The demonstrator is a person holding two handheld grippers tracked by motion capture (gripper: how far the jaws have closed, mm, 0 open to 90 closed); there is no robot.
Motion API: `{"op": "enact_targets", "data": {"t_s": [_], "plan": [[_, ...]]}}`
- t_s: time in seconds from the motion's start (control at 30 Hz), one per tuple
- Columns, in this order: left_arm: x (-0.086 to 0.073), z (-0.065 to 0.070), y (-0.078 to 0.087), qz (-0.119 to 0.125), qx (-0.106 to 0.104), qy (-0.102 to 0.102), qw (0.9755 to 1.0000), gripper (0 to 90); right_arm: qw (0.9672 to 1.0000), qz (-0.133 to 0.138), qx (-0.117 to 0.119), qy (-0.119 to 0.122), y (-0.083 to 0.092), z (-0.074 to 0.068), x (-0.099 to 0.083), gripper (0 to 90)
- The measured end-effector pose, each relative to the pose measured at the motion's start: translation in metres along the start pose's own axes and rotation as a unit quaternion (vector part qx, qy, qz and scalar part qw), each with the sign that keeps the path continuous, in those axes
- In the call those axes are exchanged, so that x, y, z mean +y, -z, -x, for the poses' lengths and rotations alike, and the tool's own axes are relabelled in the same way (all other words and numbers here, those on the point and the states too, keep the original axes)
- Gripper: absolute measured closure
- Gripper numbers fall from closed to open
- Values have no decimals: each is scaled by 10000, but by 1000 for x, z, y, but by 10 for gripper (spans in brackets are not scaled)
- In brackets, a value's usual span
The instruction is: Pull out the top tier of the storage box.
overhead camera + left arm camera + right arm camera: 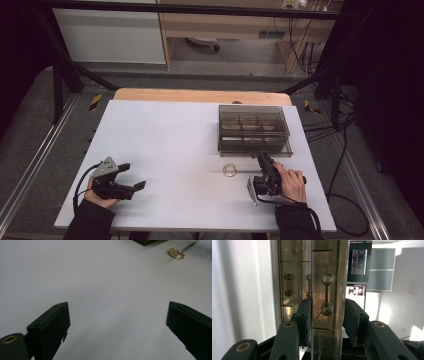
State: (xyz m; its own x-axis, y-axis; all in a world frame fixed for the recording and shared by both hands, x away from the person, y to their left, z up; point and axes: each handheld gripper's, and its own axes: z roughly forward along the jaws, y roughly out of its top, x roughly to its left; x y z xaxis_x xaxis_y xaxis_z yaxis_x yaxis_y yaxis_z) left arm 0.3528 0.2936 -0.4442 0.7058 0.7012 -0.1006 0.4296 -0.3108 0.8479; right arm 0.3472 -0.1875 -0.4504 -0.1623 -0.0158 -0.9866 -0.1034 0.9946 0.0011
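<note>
Claws first, from the high view: my left claw (134, 176) sits low over the near left part of the white table (165, 140), its jaws spread wide with bare table between them. My right claw (263, 159) is on the near right side, turned on its side in my right hand (290, 182), its tips reaching up to the front edge of the smoky clear box (253, 130). That box, split into compartments, lies just beyond my right claw. A small gold ring (229, 170) lies on the table just to the left of my right claw, well apart from my left one.

From the left gripper view, my left claw (117, 322) gapes open, holding nothing, only white table (100, 280) between the jaws. The gold ring (176, 253) lies far ahead and off to the right, close to a dark corner of the box (147, 242).

From the right gripper view, my right claw (327, 317) has its jaws on either side of the box's front wall (325, 335), with its metal handle (327, 293) just ahead of them. The left pad (303, 320) touches the wall; whether the right pad presses it I cannot tell.
</note>
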Motion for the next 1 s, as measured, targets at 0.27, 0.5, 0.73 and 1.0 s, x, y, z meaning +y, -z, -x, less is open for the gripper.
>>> {"op": "enact_targets", "data": {"t_s": [0.27,0.5,0.73,1.0], "plan": [[0,0,0,1,-9,10,10000,50,10000,15,56,-15,0,0,0,589],[0,0,0,-6,-13,14,10000,50,9987,94,284,-420,0,6,0,488],[0,0,0,-10,-18,17,10000,50,9885,192,681,-1337,3,19,4,308],[0,0,0,-15,-23,21,10000,50,9592,323,1164,-2555,7,31,4,200]]}}
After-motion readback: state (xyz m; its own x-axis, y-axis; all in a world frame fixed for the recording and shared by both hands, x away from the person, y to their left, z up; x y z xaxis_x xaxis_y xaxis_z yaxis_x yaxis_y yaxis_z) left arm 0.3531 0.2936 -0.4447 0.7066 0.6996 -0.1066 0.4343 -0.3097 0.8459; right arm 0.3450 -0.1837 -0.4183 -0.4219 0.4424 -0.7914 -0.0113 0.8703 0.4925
